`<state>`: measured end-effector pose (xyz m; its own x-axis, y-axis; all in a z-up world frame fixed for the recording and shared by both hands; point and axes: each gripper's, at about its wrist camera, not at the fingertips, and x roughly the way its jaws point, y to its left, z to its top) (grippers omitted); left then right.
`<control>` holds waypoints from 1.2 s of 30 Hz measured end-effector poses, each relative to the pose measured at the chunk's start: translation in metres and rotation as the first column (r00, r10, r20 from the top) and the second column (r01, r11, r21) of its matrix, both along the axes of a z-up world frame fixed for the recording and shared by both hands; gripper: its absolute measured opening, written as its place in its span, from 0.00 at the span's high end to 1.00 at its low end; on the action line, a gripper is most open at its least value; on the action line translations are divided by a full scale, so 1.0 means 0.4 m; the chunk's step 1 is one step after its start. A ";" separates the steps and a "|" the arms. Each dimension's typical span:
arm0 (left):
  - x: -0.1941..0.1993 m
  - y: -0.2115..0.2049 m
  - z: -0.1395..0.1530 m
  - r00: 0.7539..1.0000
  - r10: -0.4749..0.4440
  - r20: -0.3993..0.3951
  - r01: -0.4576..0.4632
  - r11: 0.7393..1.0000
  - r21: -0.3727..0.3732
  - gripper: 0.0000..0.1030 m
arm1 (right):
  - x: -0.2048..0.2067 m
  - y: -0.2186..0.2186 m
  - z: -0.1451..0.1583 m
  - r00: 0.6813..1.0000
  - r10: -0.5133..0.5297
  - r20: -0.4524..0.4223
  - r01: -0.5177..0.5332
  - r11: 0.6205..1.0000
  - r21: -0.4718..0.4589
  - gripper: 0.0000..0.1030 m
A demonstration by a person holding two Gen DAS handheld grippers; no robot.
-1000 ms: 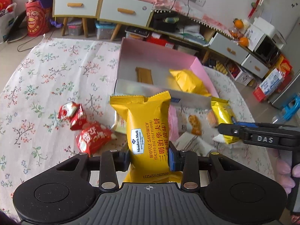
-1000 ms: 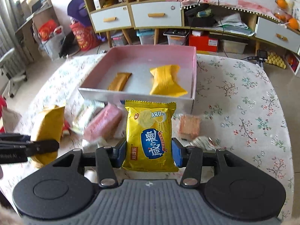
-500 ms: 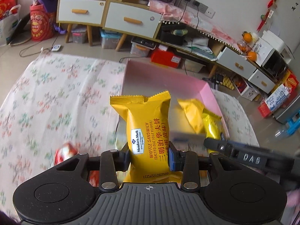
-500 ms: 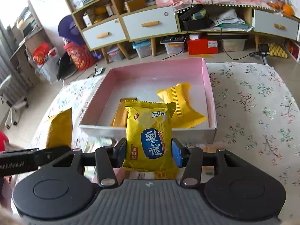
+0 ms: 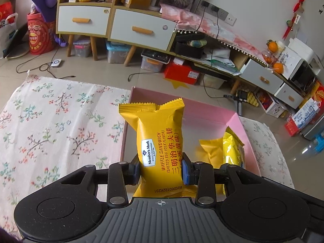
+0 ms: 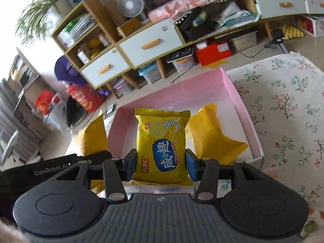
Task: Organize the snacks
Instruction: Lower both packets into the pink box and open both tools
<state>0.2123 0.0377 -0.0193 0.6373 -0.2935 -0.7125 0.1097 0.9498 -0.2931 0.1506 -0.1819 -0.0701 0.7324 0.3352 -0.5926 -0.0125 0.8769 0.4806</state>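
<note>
My left gripper (image 5: 161, 171) is shut on an orange waffle sandwich pack (image 5: 159, 139) and holds it upright over the left part of the pink box (image 5: 204, 110). My right gripper (image 6: 161, 167) is shut on a yellow cracker pack (image 6: 162, 141) and holds it upright over the same pink box (image 6: 235, 93). An orange pack (image 6: 210, 135) lies inside the box; it also shows in the left wrist view (image 5: 210, 151). The cracker pack (image 5: 232, 149) appears at the right in the left wrist view, and the waffle pack (image 6: 92, 137) at the left in the right wrist view.
The box sits on a floral tablecloth (image 5: 56, 129) that also runs to its right (image 6: 287, 105). Beyond the table are drawer cabinets (image 5: 113, 24), storage boxes on the floor and cables.
Both grippers have moved forward and up from the loose snacks to above the pink box, each keeping its pack. The red packs and other loose snacks have dropped out of view.
</note>
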 end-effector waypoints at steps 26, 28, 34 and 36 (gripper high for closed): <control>-0.021 -0.023 -0.027 0.997 -0.041 0.061 0.036 0.996 0.081 0.22 | 0.000 0.006 0.007 0.998 -0.051 0.034 0.053 0.996 -0.070 0.26; -0.035 -0.022 -0.023 0.997 -0.042 0.060 0.037 0.996 0.082 0.21 | -0.006 -0.001 0.014 0.998 -0.045 0.037 0.048 0.996 -0.071 0.21; -0.089 -0.014 -0.008 0.997 -0.047 0.053 0.042 0.996 0.085 0.16 | -0.028 -0.019 0.035 0.999 -0.040 0.036 0.042 0.997 -0.067 0.10; -0.109 -0.011 -0.001 0.997 -0.053 0.057 0.048 0.995 0.086 0.14 | -0.035 -0.021 0.040 0.999 -0.038 0.036 0.041 0.996 -0.082 0.07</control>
<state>0.1687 0.0332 -0.0195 0.6649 -0.2664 -0.6978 0.1730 0.9637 -0.2031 0.1368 -0.1904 -0.0541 0.7647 0.2564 -0.5912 0.0077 0.9137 0.4062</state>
